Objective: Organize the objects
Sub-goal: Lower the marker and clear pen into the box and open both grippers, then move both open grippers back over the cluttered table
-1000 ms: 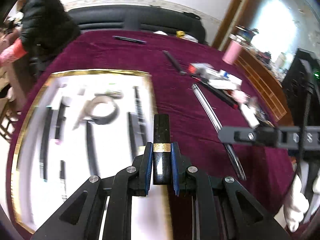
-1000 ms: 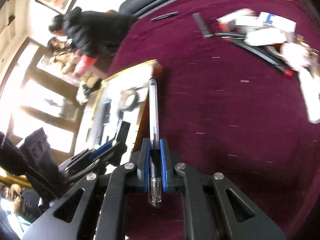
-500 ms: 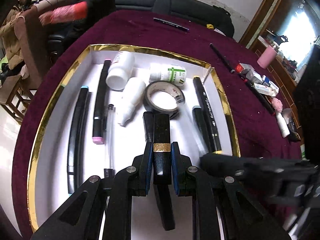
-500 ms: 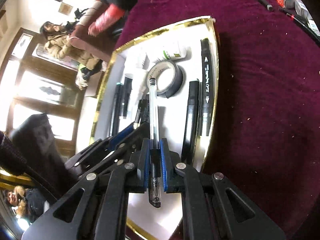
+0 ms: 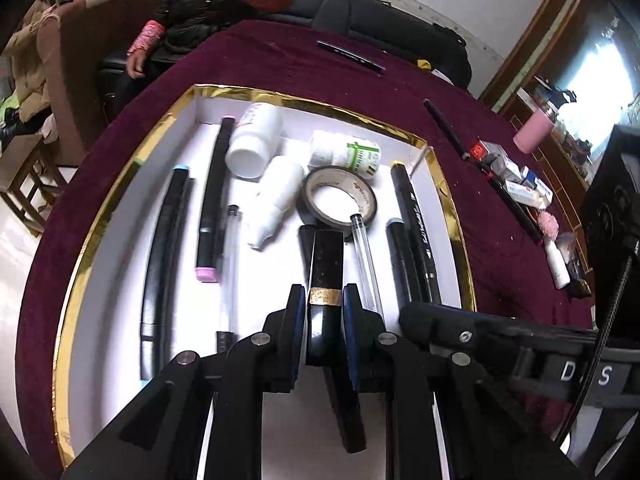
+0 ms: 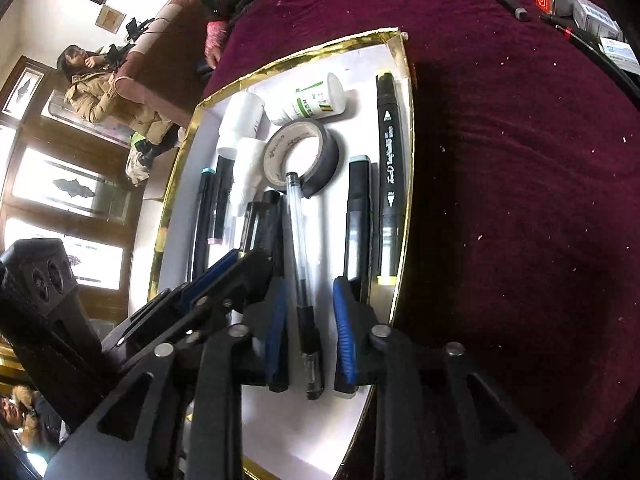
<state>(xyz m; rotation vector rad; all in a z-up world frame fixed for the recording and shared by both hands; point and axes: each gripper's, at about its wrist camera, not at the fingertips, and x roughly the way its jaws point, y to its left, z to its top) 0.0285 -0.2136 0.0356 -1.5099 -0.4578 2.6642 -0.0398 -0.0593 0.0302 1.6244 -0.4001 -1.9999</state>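
A white tray with a gold rim [image 5: 100,216] [image 6: 404,184] lies on a maroon tablecloth and holds markers, white bottles and a tape roll [image 5: 340,196] [image 6: 302,154]. My left gripper [image 5: 325,300] is shut on a black tube with a gold band [image 5: 326,268], held low over the tray. My right gripper [image 6: 307,296] is open. A clear gel pen [image 6: 301,256] [image 5: 366,256] lies in the tray between its blue pads, its far end against the tape roll.
Black markers [image 6: 388,168] lie along the tray's right side and others [image 5: 210,200] on its left. Loose pens [image 5: 448,128], small boxes [image 5: 520,188] and a pink cup [image 5: 532,136] sit on the cloth to the right. People sit beyond the table.
Both grippers moved from the cloth over the tray and lowered. My right gripper opened and let go of the clear pen, which now lies in the tray. The left stays shut on the tube.
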